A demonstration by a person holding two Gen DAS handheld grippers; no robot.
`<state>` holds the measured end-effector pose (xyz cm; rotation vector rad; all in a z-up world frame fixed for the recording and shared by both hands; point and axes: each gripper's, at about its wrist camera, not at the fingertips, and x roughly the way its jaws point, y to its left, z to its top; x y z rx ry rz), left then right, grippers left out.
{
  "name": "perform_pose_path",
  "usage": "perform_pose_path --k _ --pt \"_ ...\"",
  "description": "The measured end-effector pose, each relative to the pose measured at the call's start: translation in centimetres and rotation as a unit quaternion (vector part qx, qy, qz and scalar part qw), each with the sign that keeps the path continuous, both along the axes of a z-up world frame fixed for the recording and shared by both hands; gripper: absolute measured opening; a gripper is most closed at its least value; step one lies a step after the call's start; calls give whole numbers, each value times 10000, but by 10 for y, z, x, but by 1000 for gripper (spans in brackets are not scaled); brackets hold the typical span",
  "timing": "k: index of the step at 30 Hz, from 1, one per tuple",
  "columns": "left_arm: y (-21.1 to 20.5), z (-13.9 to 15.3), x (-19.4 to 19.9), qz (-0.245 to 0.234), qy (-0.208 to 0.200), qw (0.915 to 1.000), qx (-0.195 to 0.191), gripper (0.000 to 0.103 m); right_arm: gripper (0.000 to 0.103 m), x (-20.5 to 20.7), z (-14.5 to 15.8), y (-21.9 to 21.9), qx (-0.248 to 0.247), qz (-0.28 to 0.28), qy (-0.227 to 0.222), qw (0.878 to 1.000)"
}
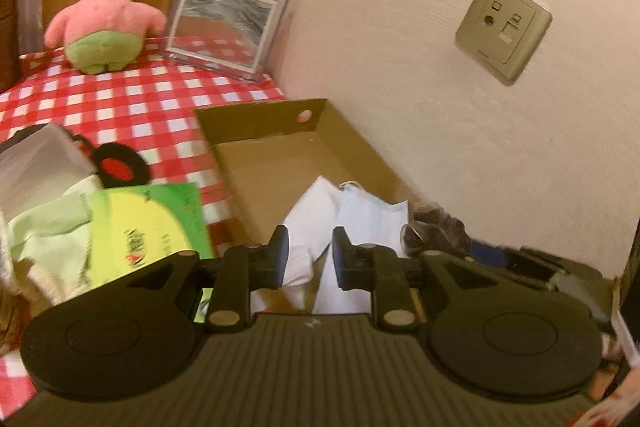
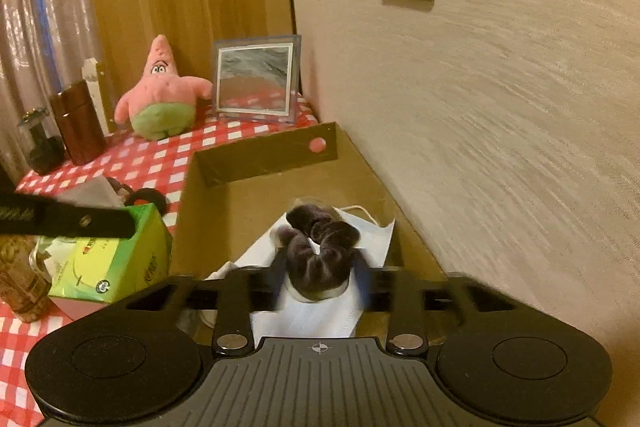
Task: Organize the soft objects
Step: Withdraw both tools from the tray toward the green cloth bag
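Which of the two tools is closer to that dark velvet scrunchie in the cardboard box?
Right. The right tool has the scrunchie between its fingers; the left tool sits beside it, over the white cloth.

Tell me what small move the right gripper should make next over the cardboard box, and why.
Probably lift the right gripper straight up and back. Its jaws stand apart around the dark scrunchie, which seems to rest on the white cloth inside the cardboard box, so the drop-off looks done. A straight rise should avoid dragging the scrunchie out again.
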<state>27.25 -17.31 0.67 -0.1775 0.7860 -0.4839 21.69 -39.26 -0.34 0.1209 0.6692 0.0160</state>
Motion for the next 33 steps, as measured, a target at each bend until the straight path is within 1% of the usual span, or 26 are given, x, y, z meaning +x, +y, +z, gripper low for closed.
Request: perform_pose_path --k 1,3,5,10,17,21,26,30,33 --pt "4 0 -3 31 8 10000 12 24 61 -2 0 0 54 -6 -46 10000" --pt "11 0 -9 102 0 9999 60 25 61 -6 2 1 90 22 -102 9999" --pt "19 1 -16 163 -25 9998 91 25 61 -9 4 5 45 10 -87 10000" --pt "43 7 -37 361 -81 9991 218 27 61 -25 10 13 127 -41 -37 9999" --pt "91 17 -82 776 -114 9964 324 30 61 -53 32 41 330 56 -163 9993" --pt "117 22 -107 1050 -134 9938 345 30 61 -72 42 69 483 294 -235 9981" --pt "138 27 -133 1170 -166 9921 427 31 61 -92 47 103 581 622 -209 9961" --pt "152 29 -145 1290 -200 9900 534 31 61 -100 47 121 543 842 -165 9948" --pt "162 31 -151 1376 -186 9890 518 32 61 -102 48 127 559 907 -169 9942"
